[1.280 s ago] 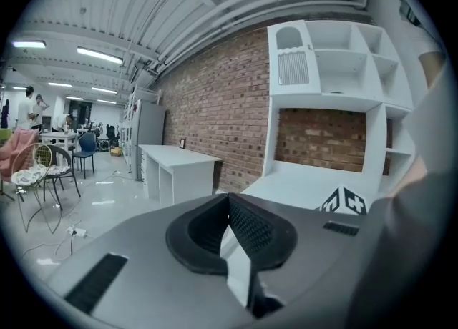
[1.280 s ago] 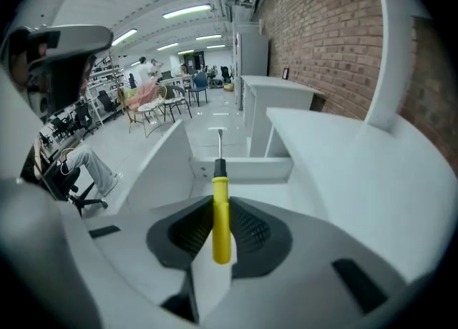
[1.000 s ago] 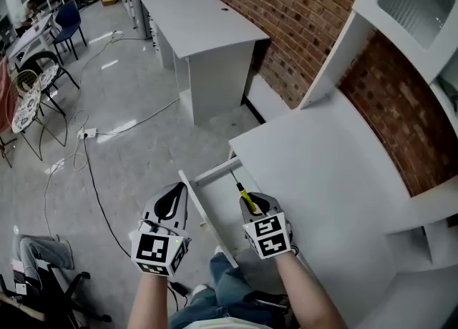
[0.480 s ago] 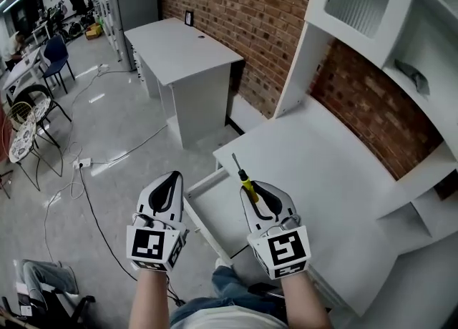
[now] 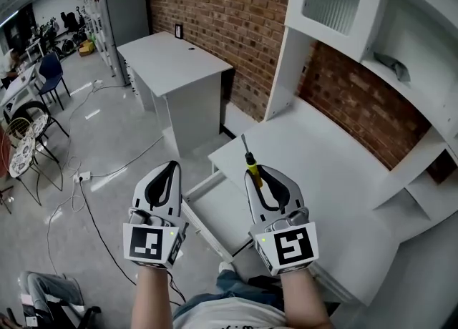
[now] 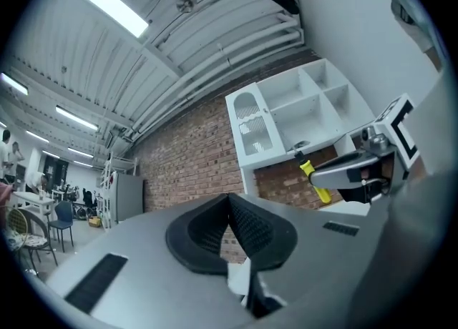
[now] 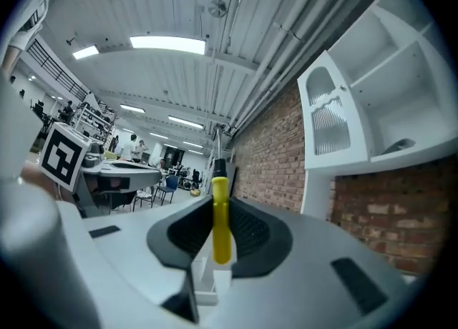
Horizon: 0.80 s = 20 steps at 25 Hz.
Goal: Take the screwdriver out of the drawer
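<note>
Both tongs are seen higher than a second ago, and the screwdriver is lifted up out of the drawer with them. The screwdriver is gripped by the right tongs. Its yellow handle is pinched between the two black pads, and its thin metal tip is pointed up and away from the person. In the right gripper view the handle is seen standing upright in the middle of the jaws, pressed from both sides. The screwdriver is held in the air near the front edge of the white bench, above the open drawer, and nothing else is touched by it. The left tongs are closed, with nothing held between them; their pads are seen pressed together in the left gripper view. They are held up beside the right tongs, over the floor to the left of the drawer. The drawer is pulled out below the bench. A brick wall is seen behind the bench.
</note>
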{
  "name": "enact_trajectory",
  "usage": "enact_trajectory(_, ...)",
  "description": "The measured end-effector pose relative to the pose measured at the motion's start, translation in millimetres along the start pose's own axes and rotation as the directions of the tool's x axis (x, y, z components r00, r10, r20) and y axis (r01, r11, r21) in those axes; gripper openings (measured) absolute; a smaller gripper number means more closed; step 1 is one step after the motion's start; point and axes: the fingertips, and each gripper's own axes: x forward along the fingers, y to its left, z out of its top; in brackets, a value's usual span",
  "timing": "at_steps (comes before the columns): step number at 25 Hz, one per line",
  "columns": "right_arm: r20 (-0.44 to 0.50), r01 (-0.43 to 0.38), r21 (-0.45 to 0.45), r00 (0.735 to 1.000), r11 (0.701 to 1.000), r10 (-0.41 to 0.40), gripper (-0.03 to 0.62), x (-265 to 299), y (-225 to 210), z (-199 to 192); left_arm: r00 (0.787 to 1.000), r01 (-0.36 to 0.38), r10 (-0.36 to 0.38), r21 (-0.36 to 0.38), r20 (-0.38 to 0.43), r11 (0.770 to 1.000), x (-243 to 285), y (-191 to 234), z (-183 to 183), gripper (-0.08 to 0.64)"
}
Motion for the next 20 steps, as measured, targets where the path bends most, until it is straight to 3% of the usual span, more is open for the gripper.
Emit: enact_trajectory(20, -0.038, 0.068, 0.004, 0.997, 0.998, -0.068, 0.075, -10.0, -5.2, -7.4, 0.999, 0.046, -0.046, 0.026, 0.023, 0.999, -9.1, 0.2, 8.0, 0.014)
